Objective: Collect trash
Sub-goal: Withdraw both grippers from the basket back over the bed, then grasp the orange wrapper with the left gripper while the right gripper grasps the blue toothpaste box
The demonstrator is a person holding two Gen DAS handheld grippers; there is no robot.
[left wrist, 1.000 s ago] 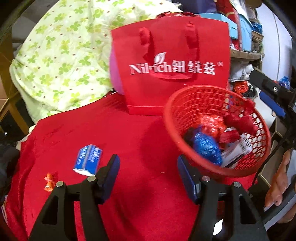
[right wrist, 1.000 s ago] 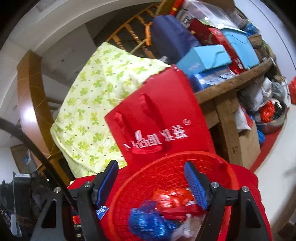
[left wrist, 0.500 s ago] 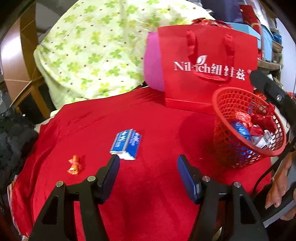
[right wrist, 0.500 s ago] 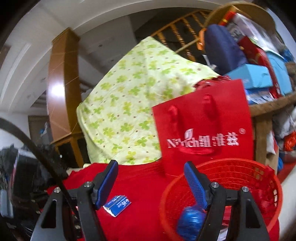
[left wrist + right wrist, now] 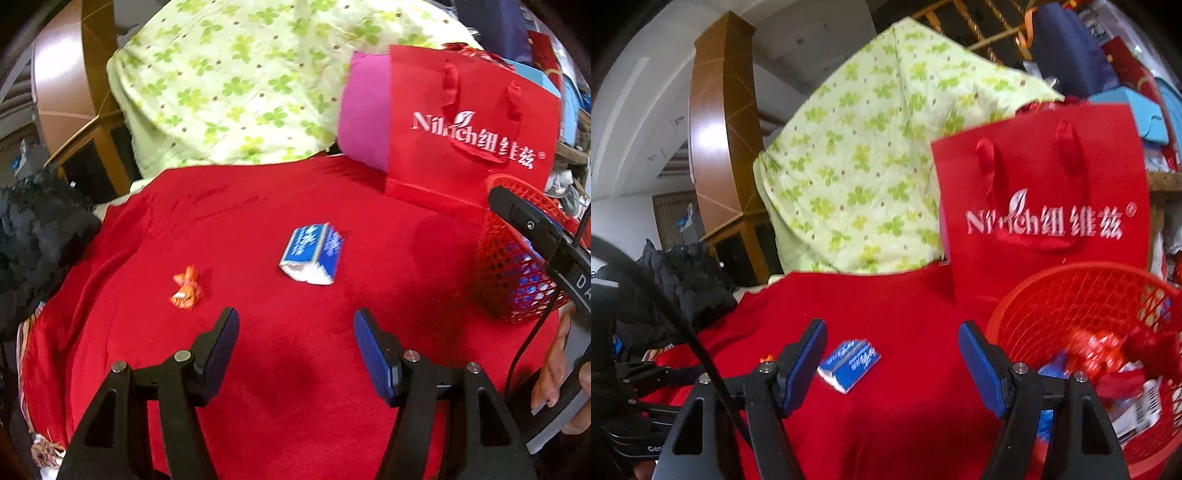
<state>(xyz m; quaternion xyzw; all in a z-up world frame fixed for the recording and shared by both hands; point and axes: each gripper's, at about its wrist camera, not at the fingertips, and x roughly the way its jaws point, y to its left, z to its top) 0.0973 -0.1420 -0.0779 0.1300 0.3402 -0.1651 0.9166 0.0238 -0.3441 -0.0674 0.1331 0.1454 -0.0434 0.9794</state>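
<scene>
The left gripper (image 5: pixel 295 345) is hanging over the red cloth (image 5: pixel 258 369) with its two fingers wide apart and nothing between them. The right gripper (image 5: pixel 892 356) is also standing wide and empty.

The blue and white packet (image 5: pixel 312 254) is lying flat on the cloth, just ahead of the left gripper at about 12 o'clock, a bit above the gap between the fingers. Its long side is running from about 11 o'clock to 5 o'clock, with the torn white end facing the fingers. The small orange wrapper (image 5: pixel 186 290) is lying near it, at about 10 o'clock from the left gripper.

The red basket (image 5: pixel 517 258) with trash in it is sitting at 3 o'clock.

I think the left gripper is nearer and is lining up best with the packet. It looks ready to go forward and down.
</scene>
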